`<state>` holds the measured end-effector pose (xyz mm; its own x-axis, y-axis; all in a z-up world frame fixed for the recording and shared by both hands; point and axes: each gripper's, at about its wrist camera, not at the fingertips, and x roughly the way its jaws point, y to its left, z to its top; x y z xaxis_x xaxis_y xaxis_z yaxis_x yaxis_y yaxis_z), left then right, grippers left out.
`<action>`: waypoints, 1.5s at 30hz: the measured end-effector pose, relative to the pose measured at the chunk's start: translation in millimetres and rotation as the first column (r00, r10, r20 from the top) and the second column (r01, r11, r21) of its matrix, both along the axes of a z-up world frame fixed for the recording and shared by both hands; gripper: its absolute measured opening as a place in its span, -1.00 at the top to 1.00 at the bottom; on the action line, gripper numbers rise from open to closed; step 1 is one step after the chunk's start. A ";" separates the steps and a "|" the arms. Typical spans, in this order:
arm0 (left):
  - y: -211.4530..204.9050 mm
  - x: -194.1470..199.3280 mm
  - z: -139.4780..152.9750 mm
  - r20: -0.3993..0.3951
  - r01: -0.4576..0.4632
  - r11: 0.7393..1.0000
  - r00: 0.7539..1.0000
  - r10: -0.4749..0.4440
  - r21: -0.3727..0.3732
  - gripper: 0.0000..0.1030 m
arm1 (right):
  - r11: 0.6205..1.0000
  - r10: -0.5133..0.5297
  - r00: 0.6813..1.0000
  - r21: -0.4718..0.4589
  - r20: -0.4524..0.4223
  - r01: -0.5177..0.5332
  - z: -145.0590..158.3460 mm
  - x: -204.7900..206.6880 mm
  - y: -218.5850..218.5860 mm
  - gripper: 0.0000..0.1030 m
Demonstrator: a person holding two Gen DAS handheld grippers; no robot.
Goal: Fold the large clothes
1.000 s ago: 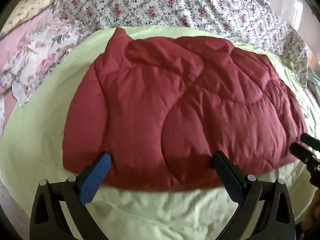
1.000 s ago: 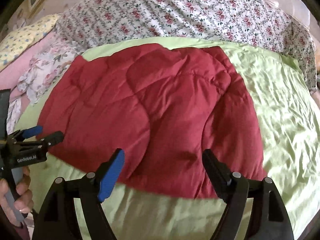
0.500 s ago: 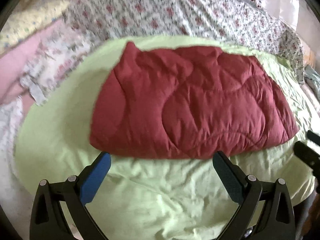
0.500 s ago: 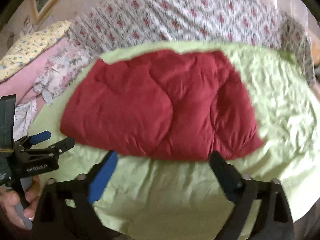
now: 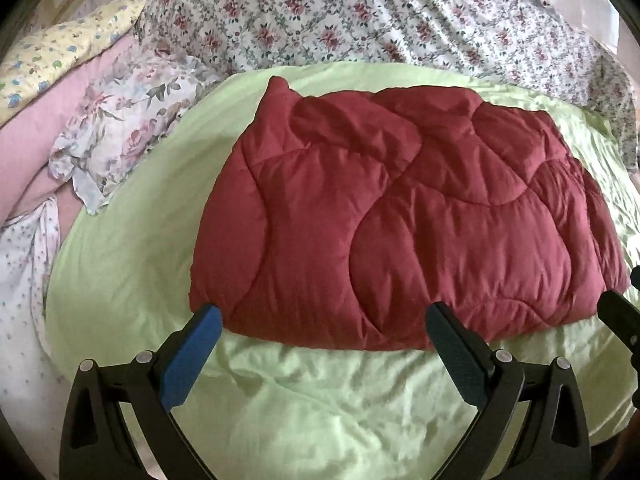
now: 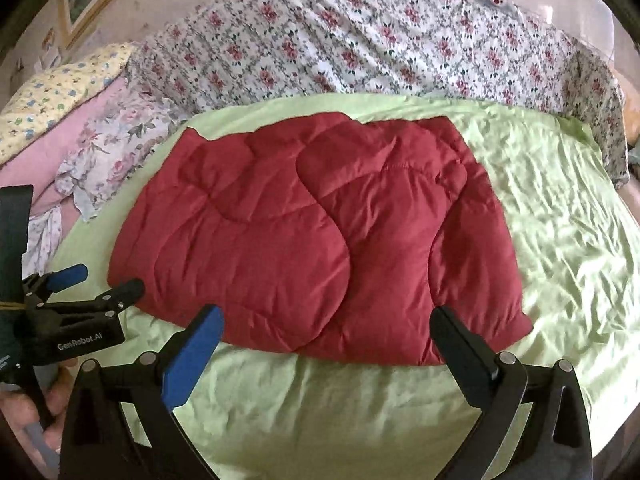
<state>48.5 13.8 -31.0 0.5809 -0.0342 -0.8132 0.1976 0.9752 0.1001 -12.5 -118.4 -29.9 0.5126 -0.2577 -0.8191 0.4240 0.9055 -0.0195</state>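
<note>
lies folded on the green sheet [image 5: 120, 264]: a red quilt [image 5: 400, 220], a wide slab with its long axis running across the bed, left to right in both wrist views. sits nearer the sheet's near edge than its far one, flat, with one corner poking up at the far left toward the pillows [image 5: 120, 120]. leaves a broad bare strip of sheet toward the right edge in the right wrist view.

left gripper [image 5: 324, 326] spread wide, nothing between the fingers [image 5: 192, 348]; tips poised over the quilt's near edge, blue one at the left near corner, black one further right along that edge. contact cannot be told.

right gripper [image 6: 328, 326] spread as wide as it goes, having just been opening, nothing gripped; likewise over the near edge, black tip close to the right near corner. contact cannot be told.

beyond the sheet's far edge, a floral cover [image 6: 360, 48].
</note>
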 end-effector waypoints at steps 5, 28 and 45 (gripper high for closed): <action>-2.1 17.6 -7.2 -0.017 -0.008 1.000 1.000 0.008 0.001 -0.99 | 1.000 -0.011 1.000 0.006 -0.008 0.011 -6.4 8.5 -7.6 -1.00; -2.2 34.7 -16.7 -0.029 -0.031 0.999 0.999 0.031 -0.009 -0.99 | 1.000 -0.013 0.999 0.019 -0.043 0.014 -19.7 26.8 -18.6 -1.00; -2.2 37.1 -16.3 -0.030 -0.035 0.999 0.999 0.035 -0.012 -0.99 | 1.000 -0.013 0.999 0.015 -0.038 0.014 -17.1 30.5 -23.5 -1.00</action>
<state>85.6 11.7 -47.4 0.5573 -0.0244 -0.8299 0.1659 0.9827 0.0825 18.0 -142.0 -47.0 0.4776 -0.2517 -0.8418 0.4356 0.8999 -0.0219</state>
